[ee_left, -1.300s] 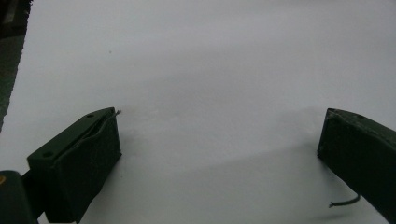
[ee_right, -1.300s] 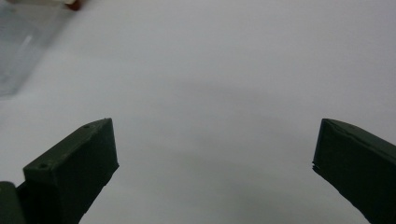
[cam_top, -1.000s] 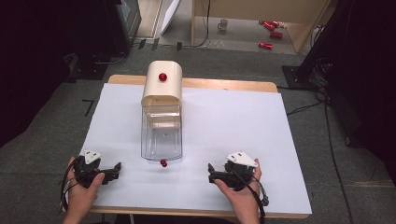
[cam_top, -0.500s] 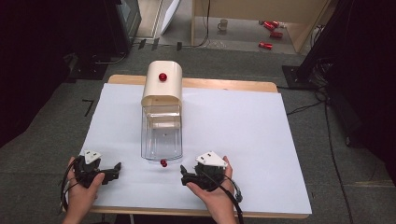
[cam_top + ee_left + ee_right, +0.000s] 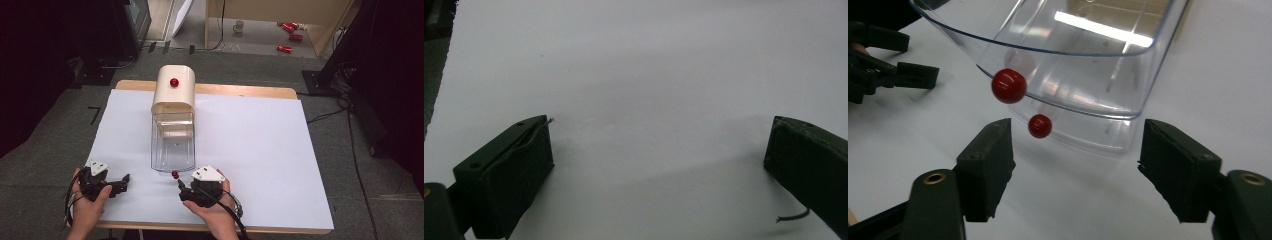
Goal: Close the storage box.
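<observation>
Left gripper (image 5: 125, 179): we held it at the near left corner of the table (image 5: 260, 150), jaws spread over bare white sheet, where it had been a second before.
Right gripper (image 5: 181, 189): we had brought it left from the near right, and it sat just near of the knob (image 5: 175, 174); its jaws were spread wide, the left one close under the knob in its own view, nothing between them.
Knob: small red ball on the near end of the clear box (image 5: 173, 142), at the table's middle.
Box: clear, looked empty, far end under a cream cover (image 5: 173, 91) with a second red knob (image 5: 174, 82).
Meaning: we judged the reach nearly done; next we would centre on the knob and close.
</observation>
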Tool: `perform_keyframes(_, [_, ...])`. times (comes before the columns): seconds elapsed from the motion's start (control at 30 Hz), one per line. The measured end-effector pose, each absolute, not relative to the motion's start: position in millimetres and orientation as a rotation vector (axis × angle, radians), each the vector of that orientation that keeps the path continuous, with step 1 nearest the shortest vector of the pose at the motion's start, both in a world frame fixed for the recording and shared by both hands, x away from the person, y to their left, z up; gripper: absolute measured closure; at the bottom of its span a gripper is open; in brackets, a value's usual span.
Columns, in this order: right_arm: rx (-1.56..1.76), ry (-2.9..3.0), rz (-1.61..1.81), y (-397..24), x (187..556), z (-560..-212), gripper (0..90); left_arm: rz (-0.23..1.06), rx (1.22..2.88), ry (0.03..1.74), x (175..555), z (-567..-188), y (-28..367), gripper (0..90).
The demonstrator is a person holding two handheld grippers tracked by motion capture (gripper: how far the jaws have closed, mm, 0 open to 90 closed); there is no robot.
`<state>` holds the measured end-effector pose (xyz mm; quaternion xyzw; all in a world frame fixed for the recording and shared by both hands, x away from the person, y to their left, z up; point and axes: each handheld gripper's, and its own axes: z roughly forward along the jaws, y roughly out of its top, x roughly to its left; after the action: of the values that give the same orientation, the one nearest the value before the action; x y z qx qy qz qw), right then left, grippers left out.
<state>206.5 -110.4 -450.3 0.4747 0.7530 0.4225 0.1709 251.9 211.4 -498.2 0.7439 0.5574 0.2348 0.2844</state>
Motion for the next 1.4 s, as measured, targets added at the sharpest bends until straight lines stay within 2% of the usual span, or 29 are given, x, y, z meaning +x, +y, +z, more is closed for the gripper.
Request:
perform_keyframes(0.13, [1.332,2.144,1.212,-103.8,206.8,-449.8,37.0,0.628,1.991,1.491,251.9,-498.1,211.5,0.0])
perform_keyframes(0.53, [1.334,2.171,1.265,-88.4,208.7,-450.4,63.3,0.628,1.99,1.491,251.9,-498.1,211.4,0.0])
perform_keyframes(0.83, [1.334,2.161,1.284,-82.3,208.9,-451.0,74.1,0.628,1.991,1.491,251.9,-498.1,211.4,0.0])
perform_keyframes(1.4, [1.305,2.155,1.284,-82.4,214.4,-431.7,76.1,0.628,1.991,1.491,251.9,-498.1,211.4,0.0])
